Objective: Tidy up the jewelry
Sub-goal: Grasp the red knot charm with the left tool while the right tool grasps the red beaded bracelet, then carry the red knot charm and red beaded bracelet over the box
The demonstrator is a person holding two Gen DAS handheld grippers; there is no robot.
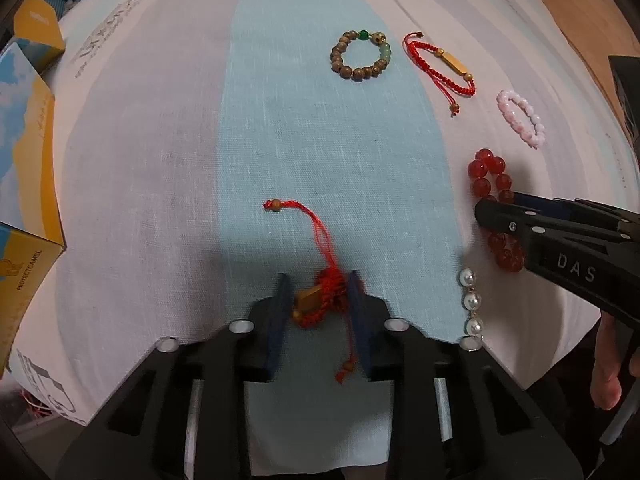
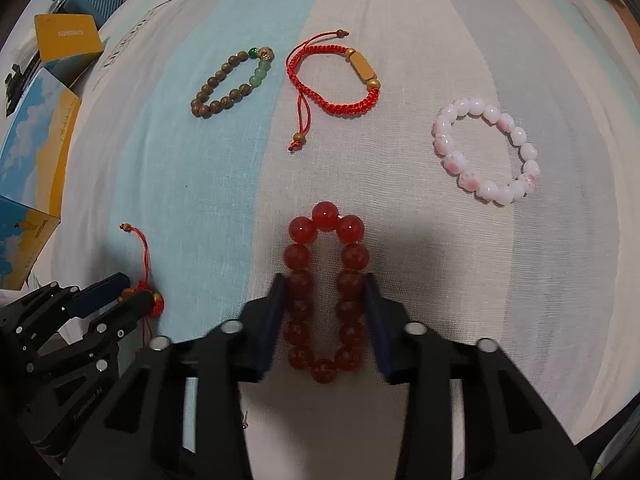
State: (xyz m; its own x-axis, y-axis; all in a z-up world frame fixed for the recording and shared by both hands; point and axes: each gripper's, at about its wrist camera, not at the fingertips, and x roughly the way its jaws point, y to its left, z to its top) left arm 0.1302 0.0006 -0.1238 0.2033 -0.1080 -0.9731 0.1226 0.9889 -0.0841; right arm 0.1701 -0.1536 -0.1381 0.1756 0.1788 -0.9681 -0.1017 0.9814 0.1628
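I have the left tool (image 1: 318, 300) clenched on a bunched red cord bracelet (image 1: 324, 296), the right tool (image 2: 325, 300) squeezing a red bead bracelet (image 2: 325, 288); lifting, the round beads may slip and the dangling cords snag.

Striped cloth (image 1: 160, 160), wooden floor (image 1: 580, 28)

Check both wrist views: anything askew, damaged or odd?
Nothing looks damaged. Two bracelets look squashed: the red braided cord bracelet with a gold bar is bunched between the left tool's fingers, and the large red glass-bead bracelet is pinched narrow by the right tool. The other bracelets lie open.
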